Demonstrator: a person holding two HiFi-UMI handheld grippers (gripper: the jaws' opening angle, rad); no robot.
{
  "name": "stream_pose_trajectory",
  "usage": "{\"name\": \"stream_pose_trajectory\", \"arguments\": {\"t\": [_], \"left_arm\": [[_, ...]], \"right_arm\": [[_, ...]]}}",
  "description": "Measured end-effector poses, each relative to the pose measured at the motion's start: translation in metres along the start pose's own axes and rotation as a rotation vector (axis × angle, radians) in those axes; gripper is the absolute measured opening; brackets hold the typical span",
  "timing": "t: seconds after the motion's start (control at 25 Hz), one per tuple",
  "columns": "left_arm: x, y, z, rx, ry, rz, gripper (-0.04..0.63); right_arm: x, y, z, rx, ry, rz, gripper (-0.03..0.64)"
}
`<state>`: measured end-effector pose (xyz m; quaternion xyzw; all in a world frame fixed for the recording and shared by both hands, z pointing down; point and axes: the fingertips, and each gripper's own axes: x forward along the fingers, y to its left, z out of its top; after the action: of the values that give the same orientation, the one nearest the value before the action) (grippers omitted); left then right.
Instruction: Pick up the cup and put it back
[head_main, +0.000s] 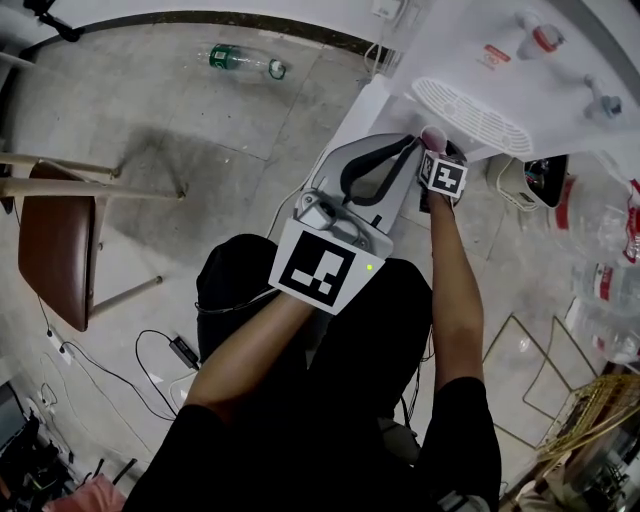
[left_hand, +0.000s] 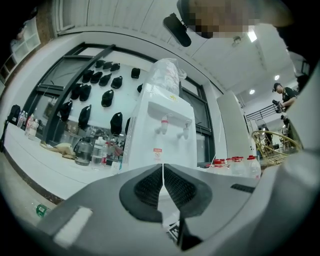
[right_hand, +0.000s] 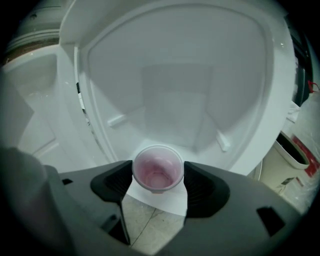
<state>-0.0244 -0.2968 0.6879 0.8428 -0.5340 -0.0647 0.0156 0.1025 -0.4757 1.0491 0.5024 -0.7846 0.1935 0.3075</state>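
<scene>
A small translucent pink cup (right_hand: 157, 169) sits between the pads of my right gripper (right_hand: 157, 182), and both pads touch its sides. Its open mouth faces the camera, and it is held in front of the white water dispenser's recess (right_hand: 175, 100), above a white ledge (right_hand: 160, 202). From the head view, the cup (head_main: 433, 137) shows just beyond the right gripper (head_main: 437, 165), near the dispenser's perforated drip tray (head_main: 470, 115). My left gripper (head_main: 405, 148) hovers beside it on the left. Its pads (left_hand: 150, 187) are pressed together with nothing between them.
The water dispenser (left_hand: 165, 135) stands ahead with two taps. A plastic bottle (head_main: 245, 60) lies on the floor at the far left, with a brown chair (head_main: 55, 240) nearer. Large water bottles (head_main: 610, 280) and a wire rack (head_main: 590, 410) crowd the right side.
</scene>
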Motion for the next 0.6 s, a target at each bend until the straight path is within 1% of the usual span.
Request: {"name": "stream_pose_trajectory", "arguments": {"t": [0.08, 0.2, 0.4, 0.48, 0.6], "left_arm": [[0.004, 0.001, -0.001, -0.001, -0.004, 0.007, 0.012], [0.009, 0.001, -0.001, 0.002, -0.018, 0.006, 0.012], [0.012, 0.007, -0.008, 0.007, -0.005, 0.008, 0.012], [0.013, 0.01, -0.01, 0.01, -0.003, 0.013, 0.012], [0.015, 0.008, -0.01, 0.013, -0.004, -0.002, 0.012]], "right_arm": [[-0.014, 0.001, 0.002, 0.014, -0.009, 0.018, 0.31], [-0.038, 0.007, 0.003, 0.009, -0.012, 0.057, 0.31], [-0.084, 0.014, 0.011, 0.026, -0.028, 0.096, 0.31], [-0.102, 0.018, 0.014, 0.01, -0.038, 0.118, 0.31], [-0.13, 0.026, 0.017, -0.039, -0.046, 0.149, 0.31]]}}
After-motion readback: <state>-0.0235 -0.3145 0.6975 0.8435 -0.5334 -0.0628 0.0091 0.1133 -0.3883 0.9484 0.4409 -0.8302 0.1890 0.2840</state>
